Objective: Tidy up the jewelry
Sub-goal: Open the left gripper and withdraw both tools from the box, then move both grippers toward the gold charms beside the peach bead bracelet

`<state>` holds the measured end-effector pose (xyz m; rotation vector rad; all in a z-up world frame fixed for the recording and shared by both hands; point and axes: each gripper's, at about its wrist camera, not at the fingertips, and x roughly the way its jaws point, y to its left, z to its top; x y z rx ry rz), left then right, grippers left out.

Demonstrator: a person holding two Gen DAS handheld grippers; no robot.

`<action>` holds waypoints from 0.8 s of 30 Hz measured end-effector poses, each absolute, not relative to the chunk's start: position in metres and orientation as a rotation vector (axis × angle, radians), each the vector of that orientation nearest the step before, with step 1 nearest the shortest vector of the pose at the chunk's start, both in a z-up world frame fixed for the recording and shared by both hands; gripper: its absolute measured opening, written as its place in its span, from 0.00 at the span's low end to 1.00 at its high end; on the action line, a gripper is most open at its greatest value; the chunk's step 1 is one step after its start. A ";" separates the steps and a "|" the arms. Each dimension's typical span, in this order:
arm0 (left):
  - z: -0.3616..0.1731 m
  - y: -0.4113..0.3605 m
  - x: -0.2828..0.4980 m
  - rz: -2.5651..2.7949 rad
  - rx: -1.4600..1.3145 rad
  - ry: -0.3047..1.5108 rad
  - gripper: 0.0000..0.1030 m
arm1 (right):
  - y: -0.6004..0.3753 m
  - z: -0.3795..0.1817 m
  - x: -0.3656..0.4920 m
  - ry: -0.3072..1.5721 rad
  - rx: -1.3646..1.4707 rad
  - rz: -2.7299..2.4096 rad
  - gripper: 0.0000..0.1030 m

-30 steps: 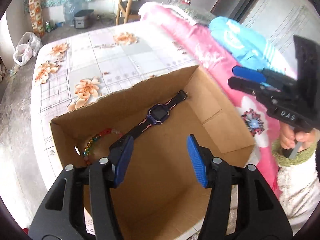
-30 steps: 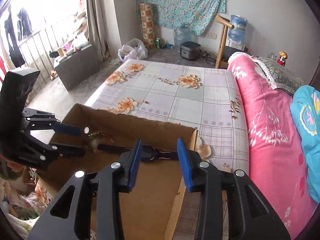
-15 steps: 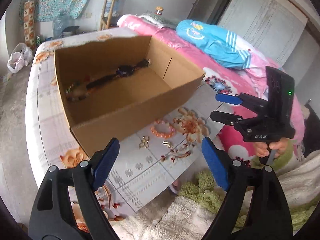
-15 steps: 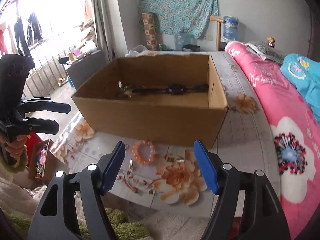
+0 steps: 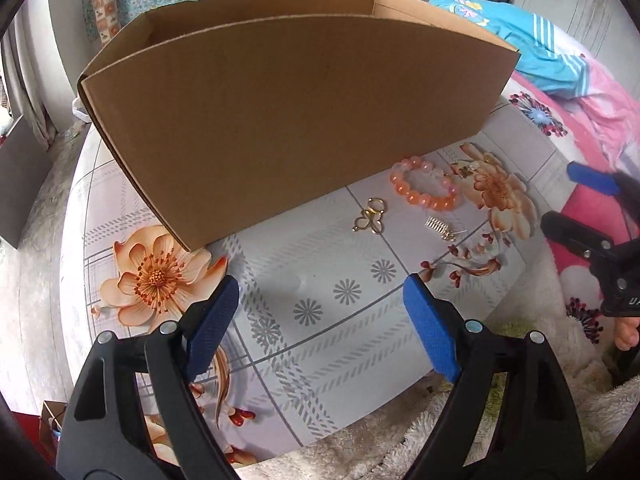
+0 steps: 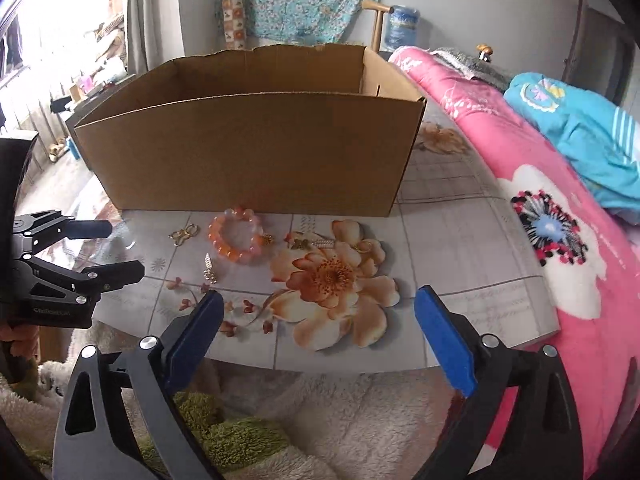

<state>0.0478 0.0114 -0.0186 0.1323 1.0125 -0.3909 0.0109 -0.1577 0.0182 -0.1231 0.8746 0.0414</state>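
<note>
A brown cardboard box [image 5: 280,112] [image 6: 248,152] stands on the flowered table; its inside is hidden from this low angle. In front of it lie an orange bead bracelet [image 5: 426,188] [image 6: 236,236], a gold clover-shaped piece [image 5: 370,220] [image 6: 184,234], a small gold comb-like piece [image 5: 440,229] [image 6: 210,268] and more tiny gold bits [image 6: 324,243]. My left gripper [image 5: 320,286] [image 6: 124,249] hovers open over the table's front left, nothing between its pads. My right gripper [image 6: 320,296] [image 5: 564,196] hangs at the front edge, jaws opening wide and empty.
A pink floral quilt [image 6: 540,208] with a blue garment [image 6: 592,136] lies to the right of the table [image 5: 344,352]. Fluffy white and green fabric [image 6: 320,420] lies below the front edge. A hand [image 5: 628,334] holds the right gripper.
Both grippers have come back out of the box and sunk toward the table's front edge. Their jaws have spread wider. The watch and beads inside the box are out of sight now.
</note>
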 end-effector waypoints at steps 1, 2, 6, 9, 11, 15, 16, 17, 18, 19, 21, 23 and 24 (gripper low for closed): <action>-0.022 0.011 0.048 -0.375 0.140 1.013 0.83 | -0.153 0.019 0.010 0.865 -0.157 0.014 0.94; -0.022 0.012 0.047 -0.366 0.145 1.004 0.84 | -0.149 0.020 0.010 0.856 -0.191 -0.011 0.94; -0.026 0.004 0.044 -0.345 0.198 0.976 0.88 | -0.132 0.022 0.010 0.828 -0.302 -0.042 0.94; -0.028 0.004 0.046 -0.333 0.177 0.975 0.91 | -0.125 0.030 0.010 0.776 -0.334 -0.033 0.94; -0.028 0.006 0.044 -0.327 0.179 0.968 0.92 | -0.123 0.036 0.009 0.747 -0.297 0.000 0.94; -0.029 0.007 0.043 -0.319 0.176 0.964 0.92 | -0.127 0.040 0.009 0.731 -0.147 0.094 0.94; -0.029 0.008 0.042 -0.315 0.175 0.969 0.92 | -0.128 0.038 0.010 0.735 -0.131 0.095 0.94; -0.029 0.008 0.042 -0.313 0.177 0.972 0.93 | -0.127 0.037 0.011 0.737 -0.119 0.095 0.94; -0.029 0.010 0.042 -0.315 0.178 0.971 0.93 | -0.127 0.036 0.011 0.738 -0.111 0.102 0.94; -0.029 0.010 0.042 -0.320 0.180 0.969 0.93 | -0.127 0.036 0.011 0.732 -0.104 0.105 0.94; -0.029 0.010 0.043 -0.329 0.182 0.971 0.93 | -0.128 0.037 0.010 0.710 -0.084 0.119 0.94; -0.028 0.008 0.044 -0.330 0.184 0.978 0.93 | -0.130 0.036 0.011 0.692 -0.067 0.133 0.94; -0.028 0.008 0.045 -0.330 0.183 0.979 0.93 | -0.130 0.035 0.010 0.693 -0.068 0.137 0.94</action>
